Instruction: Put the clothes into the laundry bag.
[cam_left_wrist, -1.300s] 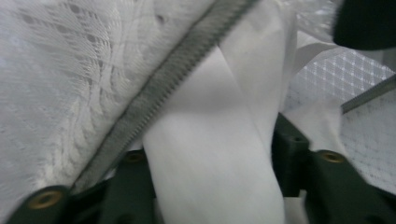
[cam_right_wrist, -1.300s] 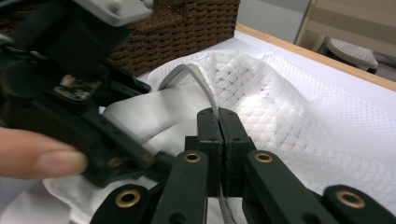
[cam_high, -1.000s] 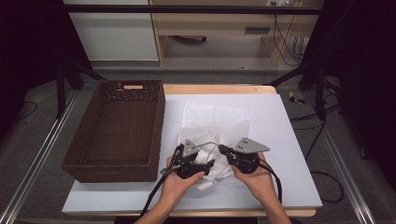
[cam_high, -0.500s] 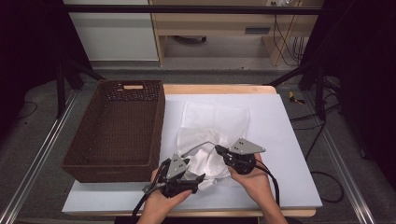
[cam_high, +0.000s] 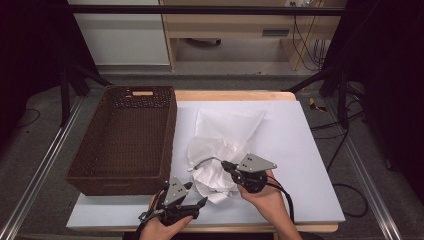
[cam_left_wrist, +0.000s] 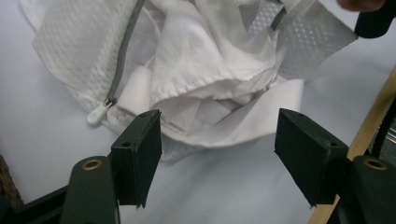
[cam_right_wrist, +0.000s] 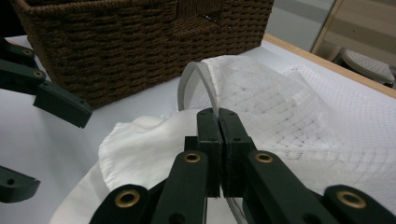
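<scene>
On the pale blue table top (cam_high: 300, 150), right of centre, lies my white mesh laundry bag (cam_high: 225, 135), crumpled, its long axis running from the far edge toward me; the flatter closed end points away, the open mouth faces my side. White cloth (cam_left_wrist: 196, 70) bulges out of that mouth. A grey zipper band (cam_right_wrist: 196, 79) arches up from the opening, and the zipper pull (cam_left_wrist: 98, 112) rests on the table beside the mouth.

My right gripper (cam_high: 229, 167) is at the near end of the bag, jaws pressed together on the grey zipper band, holding it lifted in a loop. My left gripper (cam_high: 195, 195) sits at the table's near edge, just short of the bag mouth, jaws spread wide with nothing between them, aimed at the opening.

Left of the bag stands a dark brown wicker basket (cam_high: 125, 150), long axis also running away from me, a handle slot at its far end.

Table has a wood edge (cam_high: 235, 95). Beyond it: grey floor, a light wood cabinet (cam_high: 235, 30), dark stands and cables (cam_high: 305, 45) at the right.
</scene>
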